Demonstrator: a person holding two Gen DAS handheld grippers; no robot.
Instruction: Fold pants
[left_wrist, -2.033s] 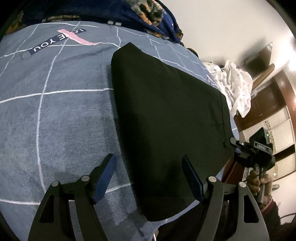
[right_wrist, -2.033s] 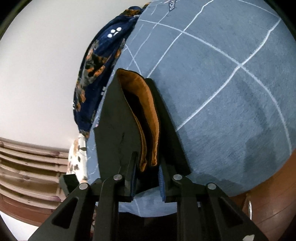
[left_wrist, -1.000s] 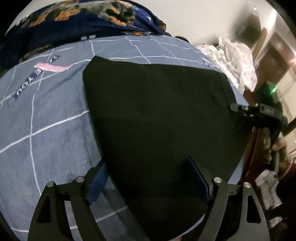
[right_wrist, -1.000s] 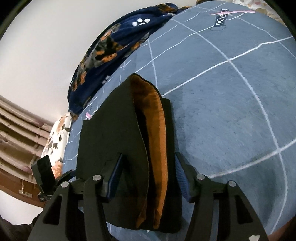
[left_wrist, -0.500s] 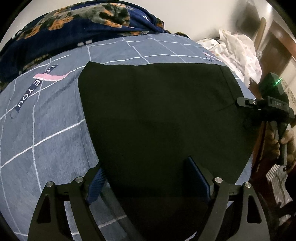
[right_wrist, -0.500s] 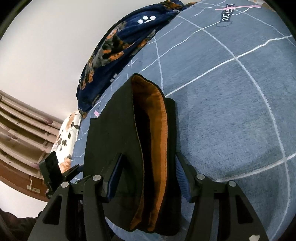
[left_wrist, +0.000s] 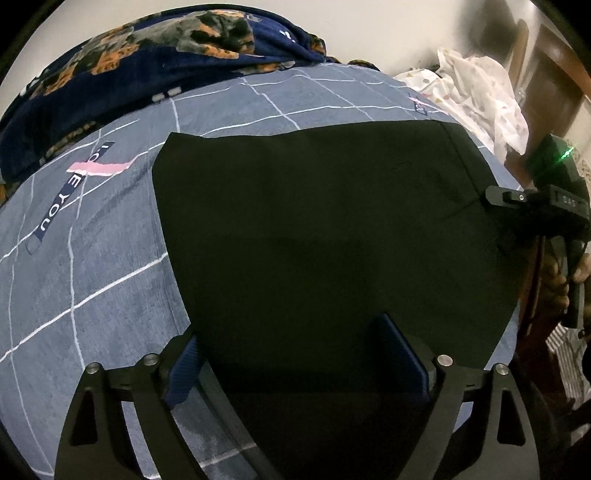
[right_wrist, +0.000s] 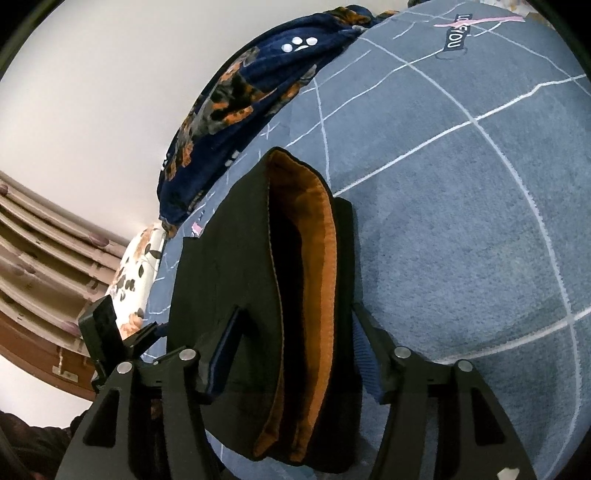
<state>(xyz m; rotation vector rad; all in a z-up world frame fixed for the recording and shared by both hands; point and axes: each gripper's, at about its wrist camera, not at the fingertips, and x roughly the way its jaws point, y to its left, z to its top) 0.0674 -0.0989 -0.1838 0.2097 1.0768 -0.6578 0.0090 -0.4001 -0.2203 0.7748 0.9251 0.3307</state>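
Observation:
Black pants (left_wrist: 314, 229) lie folded flat on a blue-grey bed cover (left_wrist: 92, 266). In the right wrist view the pants (right_wrist: 221, 280) show an orange lining (right_wrist: 325, 258) at the open waistband edge. My left gripper (left_wrist: 291, 354) is open, its fingers straddling the near edge of the pants. My right gripper (right_wrist: 291, 354) is open, its fingers on either side of the waistband end. The right gripper also shows in the left wrist view (left_wrist: 532, 206) at the pants' right edge; the left gripper shows in the right wrist view (right_wrist: 110, 339) at the far left.
A dark blue patterned blanket (left_wrist: 147, 62) lies bunched along the far side of the bed. White printed cloth (left_wrist: 476, 85) lies at the far right corner. Brown wooden furniture (left_wrist: 554, 85) stands beyond the bed's right edge. A floral pillow (right_wrist: 136, 273) lies by the wooden headboard (right_wrist: 44, 258).
My right gripper opened and let go of the waistband end two seconds ago. My left gripper moved in over the near edge of the pants. Little has moved in the last half second.

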